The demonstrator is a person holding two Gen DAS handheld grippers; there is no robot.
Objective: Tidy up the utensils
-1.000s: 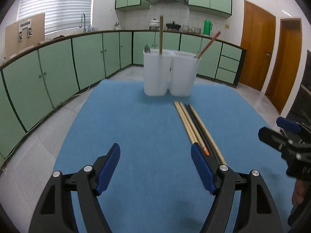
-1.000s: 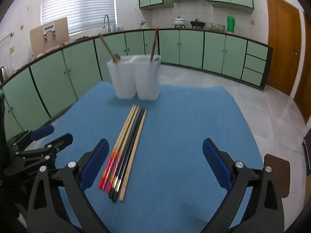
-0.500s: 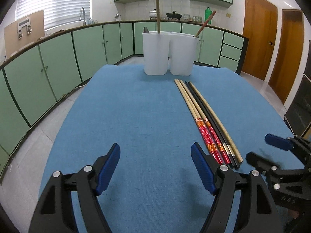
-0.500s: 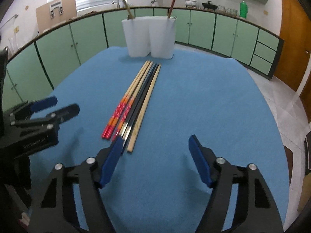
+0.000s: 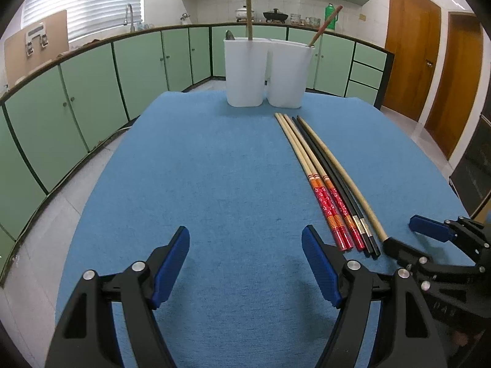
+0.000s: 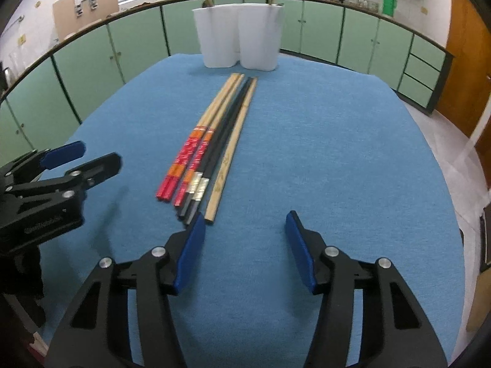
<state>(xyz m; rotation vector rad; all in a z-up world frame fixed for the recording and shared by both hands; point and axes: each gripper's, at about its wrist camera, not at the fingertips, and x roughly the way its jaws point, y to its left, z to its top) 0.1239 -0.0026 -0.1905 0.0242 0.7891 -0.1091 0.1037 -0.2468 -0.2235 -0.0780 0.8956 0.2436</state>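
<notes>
The chopsticks (image 6: 211, 144) lay bundled side by side on the blue mat (image 6: 337, 159), tips toward the white holder (image 6: 239, 40), none yet lifted. Both tongs were wide open and empty: the right gripper (image 6: 244, 239) had closed in since a second earlier, its left pad just beside the butt ends. The left gripper (image 5: 245, 263) had drawn back, so a right-hand pickup seemed imminent.

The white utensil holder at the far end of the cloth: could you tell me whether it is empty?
Not empty. From the white utensil holder a wooden handle stands out of the left compartment and a red chopstick leans out of the right.
</notes>
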